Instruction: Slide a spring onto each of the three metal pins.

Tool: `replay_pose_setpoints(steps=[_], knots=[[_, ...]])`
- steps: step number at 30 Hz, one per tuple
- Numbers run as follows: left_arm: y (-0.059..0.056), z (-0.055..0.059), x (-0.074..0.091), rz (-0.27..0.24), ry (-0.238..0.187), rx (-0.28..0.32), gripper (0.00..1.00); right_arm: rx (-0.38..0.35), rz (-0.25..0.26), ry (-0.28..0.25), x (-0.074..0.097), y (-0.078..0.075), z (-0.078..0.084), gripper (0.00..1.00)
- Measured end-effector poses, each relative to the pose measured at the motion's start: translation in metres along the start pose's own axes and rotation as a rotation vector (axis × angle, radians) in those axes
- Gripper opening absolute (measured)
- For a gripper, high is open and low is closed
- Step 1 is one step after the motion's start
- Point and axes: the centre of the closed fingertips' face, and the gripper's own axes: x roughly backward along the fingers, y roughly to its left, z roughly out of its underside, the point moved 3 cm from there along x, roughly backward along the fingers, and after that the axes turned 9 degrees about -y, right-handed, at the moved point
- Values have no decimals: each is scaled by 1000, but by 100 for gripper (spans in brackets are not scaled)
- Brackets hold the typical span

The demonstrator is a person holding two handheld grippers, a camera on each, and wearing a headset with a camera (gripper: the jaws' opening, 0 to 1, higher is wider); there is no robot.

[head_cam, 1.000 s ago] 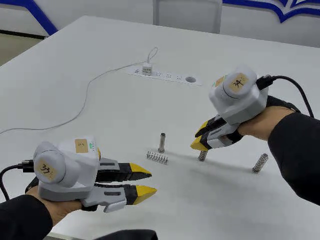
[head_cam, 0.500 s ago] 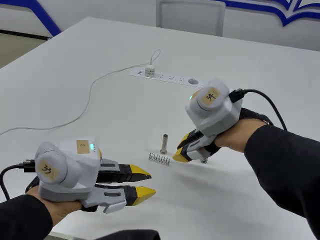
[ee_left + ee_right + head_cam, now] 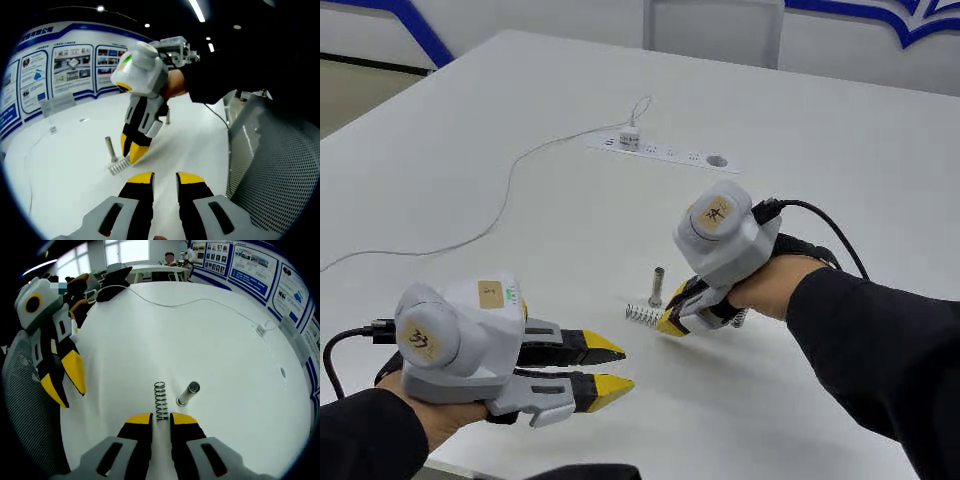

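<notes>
— So, what do you count on the table?

— One bare pin (image 3: 657,285) that stands upright, and one loose spring (image 3: 642,314) that lies flat just beside its foot. Behind my right gripper (image 3: 670,325) a second spring (image 3: 741,318) shows partly. Whether a pin is inside it, I cannot tell.

— And your jaws?

— The right jaws are a little apart, with the tips at both sides of the near end of the loose spring. The gap looks wider than the spring. My left gripper (image 3: 164,177) is low and near me, its jaws clearly apart with nothing between them.

— The surface, the room?

— A white table (image 3: 470,150), with one power strip (image 3: 665,155) and one thin cable (image 3: 500,205). On the wall are blue-edged wall posters (image 3: 75,62), and above are ceiling lights (image 3: 197,10).
</notes>
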Motion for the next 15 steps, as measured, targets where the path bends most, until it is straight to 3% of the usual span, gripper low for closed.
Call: replay_pose_setpoints(steps=[15], knots=[[1, -1, 2, -7, 9, -4, 18, -6, -10, 14, -4, 2, 4, 11]])
